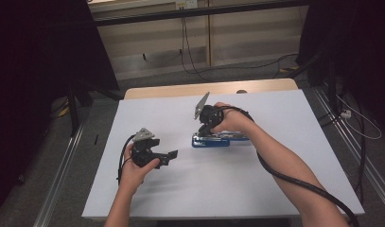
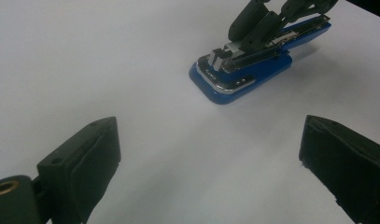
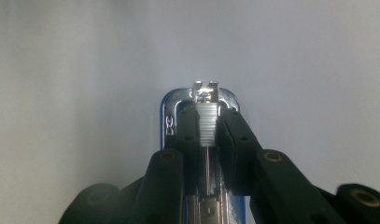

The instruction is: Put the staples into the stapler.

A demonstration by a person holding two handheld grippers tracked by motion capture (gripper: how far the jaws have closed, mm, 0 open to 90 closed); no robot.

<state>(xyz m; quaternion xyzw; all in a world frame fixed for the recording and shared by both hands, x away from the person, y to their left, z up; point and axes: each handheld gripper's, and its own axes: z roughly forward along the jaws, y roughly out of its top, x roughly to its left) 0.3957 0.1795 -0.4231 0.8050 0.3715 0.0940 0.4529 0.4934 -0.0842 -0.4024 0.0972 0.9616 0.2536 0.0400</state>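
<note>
Blue plastic and chrome: a stapler (image 1: 214, 140) is lying flat mid-table, top swung open. A strip of staples (image 3: 207, 125) in its magazine is pinched by the right gripper (image 3: 208, 126); the left gripper (image 1: 169, 156) is held spread, empty, well apart. The strip probably snaps easily, so it's best gripped along its flat sides. The white tabletop (image 1: 275, 156) looks slick; the room's dim.

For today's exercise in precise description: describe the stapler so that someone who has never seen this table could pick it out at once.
Start at the white table. Near its middle, under the right gripper, lies the stapler, flat on its base with the gripper's jaws closed on its metal staple channel. It is the one blue thing there, with a silver metal front, while the left gripper hangs open and apart from it.
</note>
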